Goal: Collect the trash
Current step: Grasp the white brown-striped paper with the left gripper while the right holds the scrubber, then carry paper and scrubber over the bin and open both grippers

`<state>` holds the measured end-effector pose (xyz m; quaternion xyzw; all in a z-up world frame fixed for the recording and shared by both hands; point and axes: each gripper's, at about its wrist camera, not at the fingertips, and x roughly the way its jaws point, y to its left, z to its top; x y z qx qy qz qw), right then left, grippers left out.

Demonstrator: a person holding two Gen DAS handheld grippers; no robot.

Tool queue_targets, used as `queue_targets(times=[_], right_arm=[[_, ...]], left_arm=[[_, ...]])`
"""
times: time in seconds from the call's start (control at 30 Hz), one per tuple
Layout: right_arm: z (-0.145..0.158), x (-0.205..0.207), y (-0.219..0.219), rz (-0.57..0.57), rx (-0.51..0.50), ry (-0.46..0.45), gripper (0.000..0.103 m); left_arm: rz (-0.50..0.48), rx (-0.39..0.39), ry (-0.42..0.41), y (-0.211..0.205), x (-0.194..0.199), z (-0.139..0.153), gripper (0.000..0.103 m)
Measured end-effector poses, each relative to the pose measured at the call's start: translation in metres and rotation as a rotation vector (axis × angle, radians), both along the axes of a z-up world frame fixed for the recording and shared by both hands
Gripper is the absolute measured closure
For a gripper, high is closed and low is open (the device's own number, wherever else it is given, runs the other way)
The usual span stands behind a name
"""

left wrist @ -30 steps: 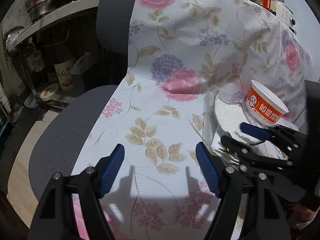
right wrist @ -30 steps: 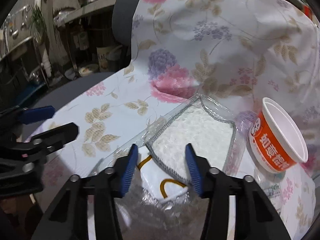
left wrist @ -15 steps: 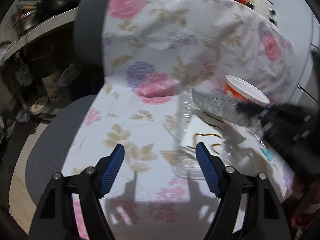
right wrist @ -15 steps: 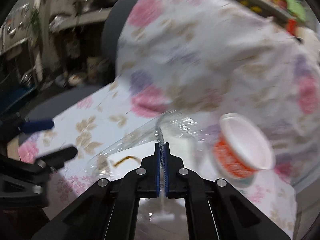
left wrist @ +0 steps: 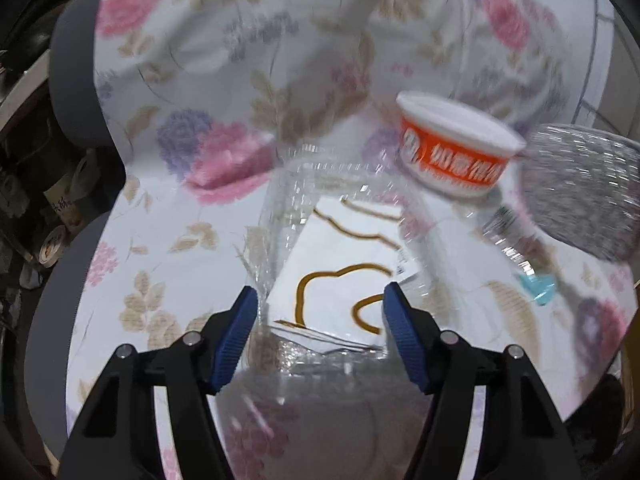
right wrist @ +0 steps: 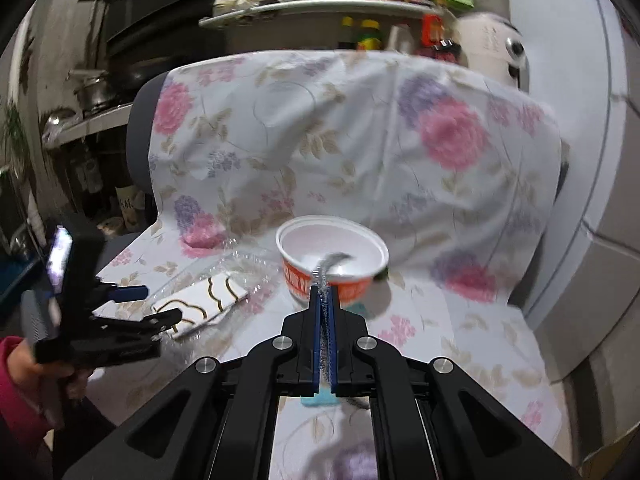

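The right gripper (right wrist: 325, 292) is pressed together on a thin silvery bubble-wrap piece (left wrist: 580, 188), which hangs lifted beside the orange cup (left wrist: 456, 152) near the back of the chair seat. The left gripper (left wrist: 320, 320) stands spread around the near end of a clear plastic wrapper (left wrist: 332, 256) holding a white card with brown lines. Its jaws have just been closing, and the wrapper lies between them. The left pad looks to touch the film, the right one seems clear of it, though blur makes this hard to judge.

Likely trouble, as I judge it:
1. The loose bubble wrap could brush the cup's rim and tip it, since the 2 are very close.
2. The slick wrapper may slide out or crumple if the left jaws shut on film alone, leaving the card behind.
3. The flowered cloth (left wrist: 180, 240) could get pinched along with the wrapper and drag.

A small blue scrap (left wrist: 538, 290) lies toward the seat's right side. The seat's left half is open cloth; the right edge ends near a pale wall (right wrist: 592, 160), leaving less room there.
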<state>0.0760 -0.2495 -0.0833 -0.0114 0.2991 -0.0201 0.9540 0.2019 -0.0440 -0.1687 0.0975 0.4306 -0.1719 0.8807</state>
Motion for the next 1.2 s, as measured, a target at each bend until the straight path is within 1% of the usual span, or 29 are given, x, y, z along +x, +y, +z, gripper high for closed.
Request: queue_targets(times=[0.03,0.1,0.27,0.33,0.37,0.47,0.5,0.53,0.57,0.6,0.63,0.67,0.7,0.73,0.8,0.83,0.9,1.0,1.1,1.2], right_arm=[[-0.003,-0.001,0.0,0.0,0.007,0.006,0.1],[-0.008,-0.001,-0.002,0.002,0.022,0.015,0.1],[-0.013,0.001,-0.002,0.009,0.049,0.024,0.1],[-0.014,0.003,-0.001,0.014,0.053,0.026,0.1],[-0.015,0.003,0.0,0.016,0.055,0.028,0.1],[-0.017,0.003,0.0,0.019,0.053,0.033,0.1],[-0.017,0.003,0.0,0.019,0.059,0.035,0.1],[-0.017,0.003,-0.001,0.019,0.061,0.035,0.1],[-0.017,0.003,-0.001,0.017,0.06,0.035,0.1],[-0.017,0.003,-0.002,0.014,0.06,0.034,0.1],[-0.017,0.002,-0.003,0.011,0.062,0.033,0.1],[-0.016,0.002,-0.005,0.006,0.061,0.031,0.1],[-0.015,0.0,-0.006,0.002,0.059,0.026,0.1],[-0.014,0.0,-0.008,0.0,0.059,0.022,0.1],[-0.013,-0.002,-0.012,-0.006,0.059,0.015,0.1],[-0.012,-0.003,-0.015,-0.009,0.064,0.012,0.1],[-0.01,-0.005,-0.02,-0.012,0.079,0.005,0.1],[-0.002,-0.009,-0.027,-0.018,0.103,-0.014,0.1],[0.008,-0.019,-0.033,-0.021,0.105,-0.048,0.1],[0.012,-0.029,-0.038,-0.023,0.107,-0.064,0.1]], left_arm=[[-0.003,0.011,0.022,0.0,0.004,-0.006,0.039],[-0.003,0.021,0.035,0.001,0.007,-0.012,0.039],[-0.03,0.045,0.029,0.0,0.008,-0.016,0.036],[-0.041,0.07,0.016,-0.003,0.005,-0.016,0.036],[-0.053,0.074,0.01,-0.005,0.005,-0.016,0.038],[-0.077,0.046,0.033,-0.006,0.007,-0.017,0.043],[-0.089,0.047,0.033,-0.007,0.007,-0.017,0.049],[-0.105,0.052,0.033,-0.01,0.007,-0.017,0.059],[-0.118,0.06,0.03,-0.013,0.006,-0.017,0.065],[-0.125,0.068,0.023,-0.015,0.005,-0.017,0.08],[-0.119,0.102,0.006,-0.019,0.004,-0.017,0.095],[-0.112,0.11,-0.001,-0.021,0.004,-0.016,0.096],[-0.109,0.077,0.004,-0.018,0.005,-0.014,0.098],[-0.095,0.017,0.01,-0.013,0.006,-0.008,0.099],[-0.078,-0.041,-0.005,-0.006,0.005,0.002,0.1],[-0.066,-0.082,-0.014,-0.001,0.003,0.011,0.1],[-0.049,-0.139,-0.038,0.005,-0.002,0.028,0.1],[-0.036,-0.183,-0.098,0.01,-0.016,0.056,0.1],[-0.028,-0.215,-0.169,0.008,-0.037,0.084,0.1],[-0.031,-0.222,-0.209,0.0,-0.053,0.097,0.1]])
